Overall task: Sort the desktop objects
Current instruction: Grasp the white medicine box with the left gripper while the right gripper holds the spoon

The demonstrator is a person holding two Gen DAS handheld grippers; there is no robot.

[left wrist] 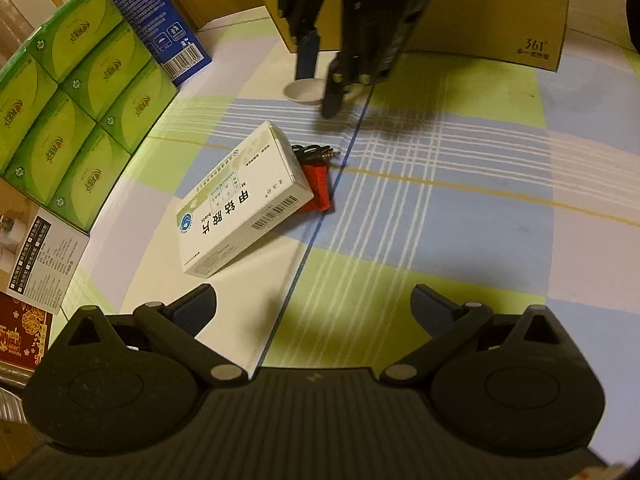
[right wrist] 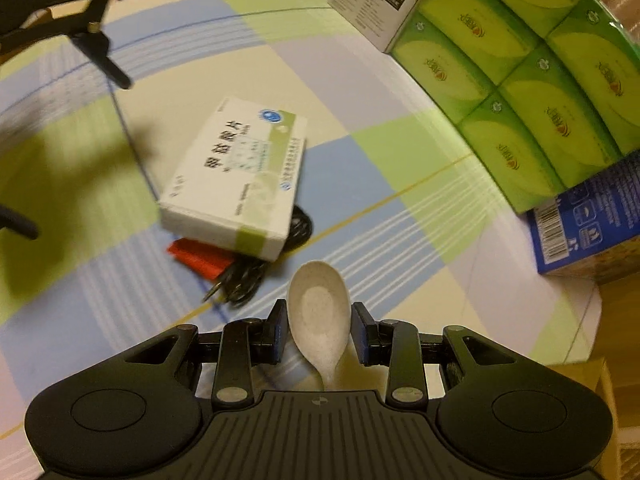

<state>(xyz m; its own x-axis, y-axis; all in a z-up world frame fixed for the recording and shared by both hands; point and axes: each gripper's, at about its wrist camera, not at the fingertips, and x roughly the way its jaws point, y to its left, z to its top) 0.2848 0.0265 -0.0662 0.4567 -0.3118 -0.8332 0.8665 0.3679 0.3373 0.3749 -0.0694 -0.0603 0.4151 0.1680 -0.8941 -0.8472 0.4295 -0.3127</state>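
A white spoon (right wrist: 320, 316) lies on the checked cloth between the pads of my right gripper (right wrist: 319, 334), whose jaws are partly closed around its bowl with small gaps on each side. The spoon (left wrist: 304, 91) shows under that gripper (left wrist: 320, 80) in the left wrist view. A white medicine box (left wrist: 244, 200) (right wrist: 240, 176) leans on a red item (left wrist: 318, 188) (right wrist: 198, 258) and a coiled black cable (left wrist: 316, 150) (right wrist: 256, 272). My left gripper (left wrist: 314, 312) is open and empty, near the box.
A stack of green tissue boxes (left wrist: 68, 100) (right wrist: 520, 72) and a blue box (left wrist: 144, 12) (right wrist: 588, 228) line one side. A brown cardboard box (left wrist: 480, 12) stands at the back. More packages (left wrist: 36, 256) sit at the table's edge.
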